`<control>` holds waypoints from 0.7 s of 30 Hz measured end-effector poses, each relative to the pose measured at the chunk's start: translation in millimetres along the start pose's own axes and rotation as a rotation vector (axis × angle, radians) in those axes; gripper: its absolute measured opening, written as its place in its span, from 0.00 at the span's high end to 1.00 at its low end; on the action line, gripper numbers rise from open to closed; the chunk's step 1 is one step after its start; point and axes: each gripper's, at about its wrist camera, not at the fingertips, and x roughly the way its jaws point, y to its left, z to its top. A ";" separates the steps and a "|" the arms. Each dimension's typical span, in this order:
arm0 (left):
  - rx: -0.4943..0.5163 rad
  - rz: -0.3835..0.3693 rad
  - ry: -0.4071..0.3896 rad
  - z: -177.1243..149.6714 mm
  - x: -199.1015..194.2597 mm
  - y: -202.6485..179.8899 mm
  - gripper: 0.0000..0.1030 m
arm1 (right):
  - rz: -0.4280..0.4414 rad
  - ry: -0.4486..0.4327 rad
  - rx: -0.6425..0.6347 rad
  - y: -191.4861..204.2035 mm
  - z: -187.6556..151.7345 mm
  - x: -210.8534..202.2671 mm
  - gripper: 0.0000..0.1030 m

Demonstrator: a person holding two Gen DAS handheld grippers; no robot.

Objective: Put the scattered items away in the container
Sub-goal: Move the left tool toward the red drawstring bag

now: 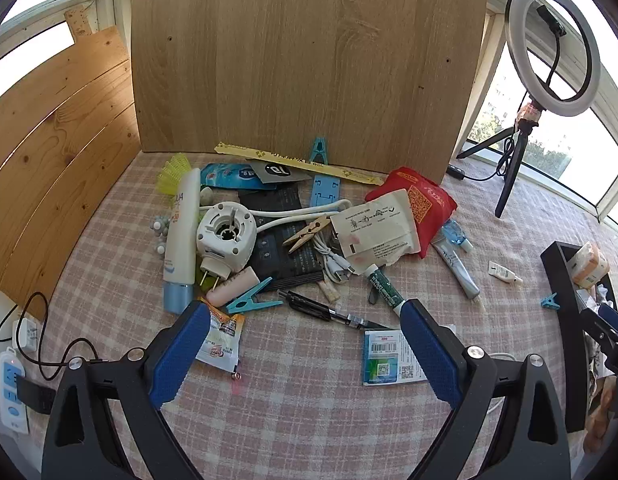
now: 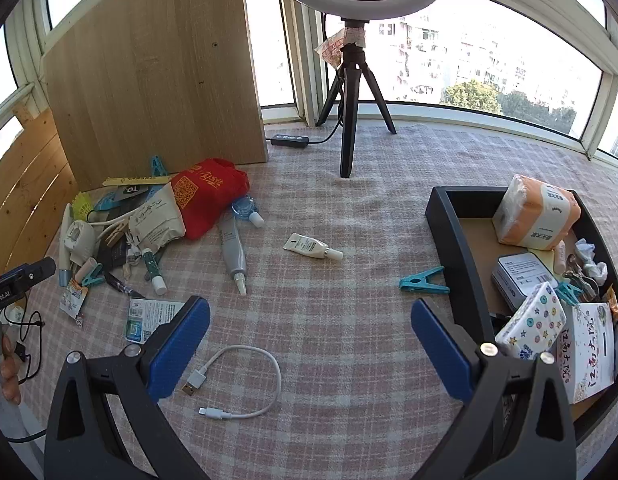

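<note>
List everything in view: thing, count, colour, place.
container: one, black, right side, holding packets and boxes
tissue pack: one, orange-white, in container
clothes peg: one, teal, beside container
small tube: one, cream, mid-cloth
USB cable: one, white, near right gripper
red bag: one, in pile
sunscreen bottle: one, white-blue, pile's left
pen: one, black, pile's front
ring light: one, white, on tripod
left gripper: open
right gripper: open

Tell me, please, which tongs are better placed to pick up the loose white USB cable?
Right. The white USB cable lies just ahead of the open right tongs, with the black container beside them. The left tongs, also open, face the pile by the black pen.
</note>
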 end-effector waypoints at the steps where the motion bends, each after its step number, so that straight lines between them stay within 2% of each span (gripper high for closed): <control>1: 0.000 -0.006 -0.003 5.4 -1.4 -0.7 0.07 | 0.004 0.002 0.009 1.7 3.3 0.9 0.02; 6: 0.044 -0.019 -0.022 31.2 -4.6 -13.7 0.07 | 0.052 -0.002 0.055 6.9 21.1 -1.8 0.02; 9: 0.054 -0.009 -0.014 49.7 1.9 -20.1 0.08 | 0.057 -0.003 0.049 14.3 34.8 2.0 0.18; 11: 0.064 -0.025 -0.011 62.7 8.2 -24.7 0.11 | 0.069 0.008 0.036 19.3 44.6 8.5 0.36; 13: 0.086 -0.039 0.001 75.8 17.9 -30.9 0.13 | 0.087 0.021 0.028 24.1 54.1 16.8 0.41; 16: 0.114 -0.058 0.025 94.4 37.4 -40.7 0.20 | 0.115 0.037 0.020 32.8 67.0 33.5 0.42; 19: 0.140 -0.089 0.078 110.0 65.2 -50.7 0.35 | 0.146 0.075 0.020 41.2 78.0 56.0 0.45; 21: 0.151 -0.100 0.117 116.5 84.4 -56.2 0.40 | 0.155 0.105 0.019 46.9 83.2 73.2 0.48</control>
